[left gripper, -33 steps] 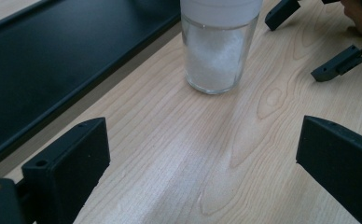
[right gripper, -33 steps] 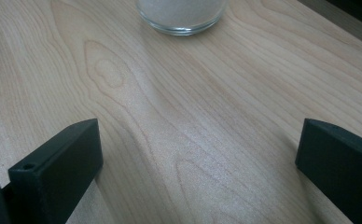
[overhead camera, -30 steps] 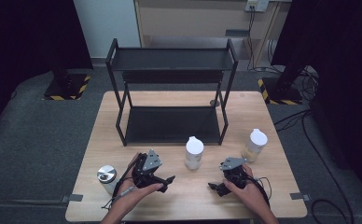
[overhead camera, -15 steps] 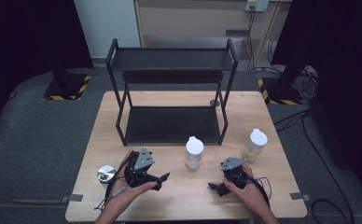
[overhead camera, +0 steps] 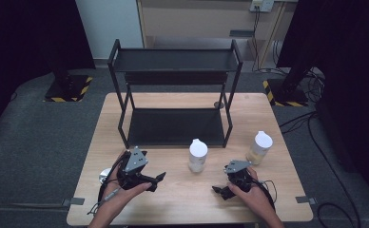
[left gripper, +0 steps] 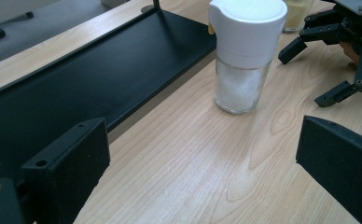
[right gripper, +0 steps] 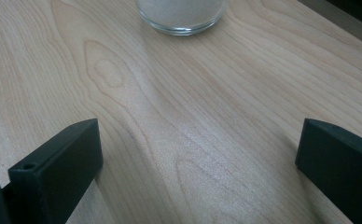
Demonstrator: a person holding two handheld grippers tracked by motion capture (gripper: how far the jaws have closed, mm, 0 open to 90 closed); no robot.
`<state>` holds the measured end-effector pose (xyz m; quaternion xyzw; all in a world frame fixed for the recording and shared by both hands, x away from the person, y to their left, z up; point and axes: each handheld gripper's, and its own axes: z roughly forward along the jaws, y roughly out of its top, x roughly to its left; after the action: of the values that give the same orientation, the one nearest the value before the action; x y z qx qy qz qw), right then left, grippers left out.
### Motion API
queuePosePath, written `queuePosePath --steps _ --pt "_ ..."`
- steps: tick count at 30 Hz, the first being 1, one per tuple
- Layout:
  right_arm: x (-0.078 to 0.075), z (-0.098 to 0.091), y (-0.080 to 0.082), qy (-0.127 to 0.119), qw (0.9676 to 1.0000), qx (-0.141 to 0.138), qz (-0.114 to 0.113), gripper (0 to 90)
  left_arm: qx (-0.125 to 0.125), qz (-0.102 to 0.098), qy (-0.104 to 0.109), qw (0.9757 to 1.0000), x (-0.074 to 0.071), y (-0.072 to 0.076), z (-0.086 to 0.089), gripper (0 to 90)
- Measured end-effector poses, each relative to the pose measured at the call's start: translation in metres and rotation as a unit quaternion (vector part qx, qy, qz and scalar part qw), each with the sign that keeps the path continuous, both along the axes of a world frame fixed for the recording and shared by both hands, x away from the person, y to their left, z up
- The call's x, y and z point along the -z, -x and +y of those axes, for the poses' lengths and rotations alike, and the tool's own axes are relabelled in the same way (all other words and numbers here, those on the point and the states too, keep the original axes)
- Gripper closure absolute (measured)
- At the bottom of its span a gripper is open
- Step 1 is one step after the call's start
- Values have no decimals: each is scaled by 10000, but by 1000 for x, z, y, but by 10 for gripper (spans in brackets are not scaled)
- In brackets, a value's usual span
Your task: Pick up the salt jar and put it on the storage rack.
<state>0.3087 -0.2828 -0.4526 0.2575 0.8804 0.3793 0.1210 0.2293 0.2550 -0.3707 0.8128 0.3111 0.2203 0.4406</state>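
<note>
My left claw (overhead camera: 156, 179) is spread wide and holds nothing, low over the desk (overhead camera: 182, 199) near its front edge. The white jar (left gripper: 244, 56) stands upright ahead of it, just in front of the rack (overhead camera: 173, 126), about mid-desk. My right claw (overhead camera: 219, 191) also gapes empty, near the front right, jaws turned toward that jar.
</note>
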Motion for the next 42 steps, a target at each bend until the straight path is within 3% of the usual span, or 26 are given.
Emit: queuePosePath --steps 19,34,42 --pt "0 0 0 0 10000 0 0 10 -227 -153 -2 9996 -6 13 24 17" --pt "0 0 0 0 10000 0 1 10 -349 -224 -47 9991 -6 27 40 16" --pt "0 0 0 0 10000 0 1 10 -411 -225 33 9989 -1 34 53 16"
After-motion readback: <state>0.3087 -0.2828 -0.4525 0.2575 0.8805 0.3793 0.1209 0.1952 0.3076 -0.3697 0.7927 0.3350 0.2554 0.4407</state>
